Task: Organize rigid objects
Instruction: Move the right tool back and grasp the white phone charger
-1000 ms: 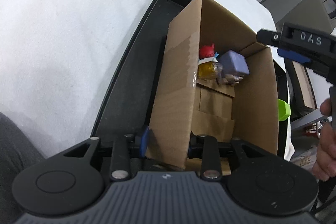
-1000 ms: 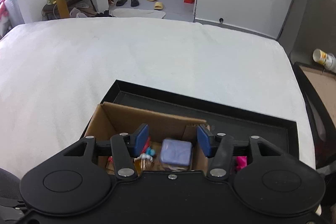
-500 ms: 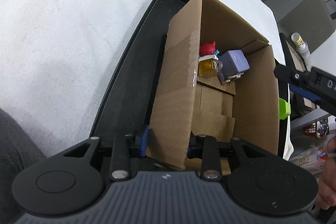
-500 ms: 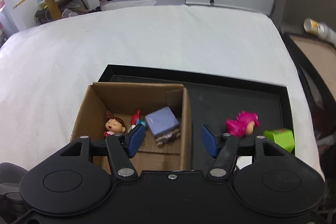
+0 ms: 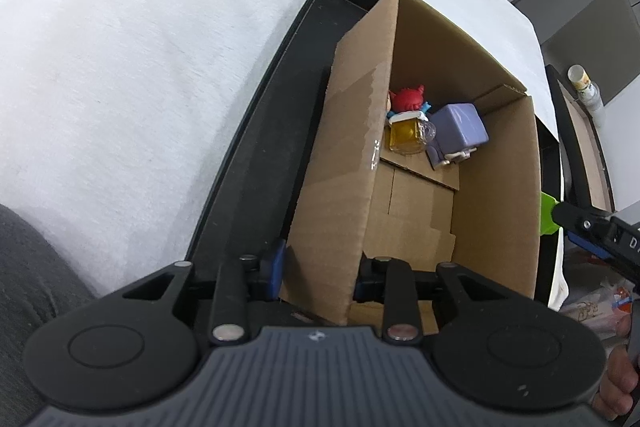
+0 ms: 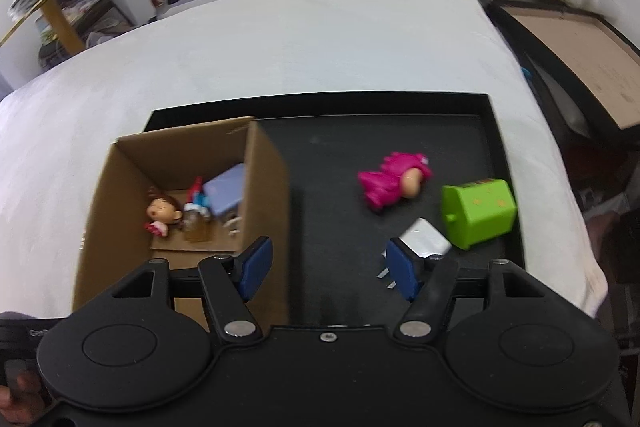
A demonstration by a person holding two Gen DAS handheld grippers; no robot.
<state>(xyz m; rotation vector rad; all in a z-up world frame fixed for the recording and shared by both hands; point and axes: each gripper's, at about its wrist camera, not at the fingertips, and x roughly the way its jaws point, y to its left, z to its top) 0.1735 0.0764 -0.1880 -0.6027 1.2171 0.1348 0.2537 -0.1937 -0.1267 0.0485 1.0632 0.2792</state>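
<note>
the left gripper (image 5: 318,269) is clamped on the near wall of the cardboard box (image 5: 348,163), one blue pad outside and the other inside. the box stands at the left end of a black tray (image 6: 496,131) on a white cloth-covered table (image 6: 320,39). inside the box, at its far end, lie a doll with brown hair (image 6: 164,213), a small bottle of yellow liquid (image 5: 406,135), a red and blue figure (image 5: 408,101) and a lavender cube-shaped toy (image 5: 460,129), all close together. the right gripper (image 6: 326,269) hangs over the bare tray floor just right of the box, its fingers spread with nothing between them. on the tray's right part lie a pink toy figure (image 6: 394,181), a green toy house (image 6: 478,213) tipped on its side, and a white plug adapter (image 6: 424,239) just beside the right blue pad.
</note>
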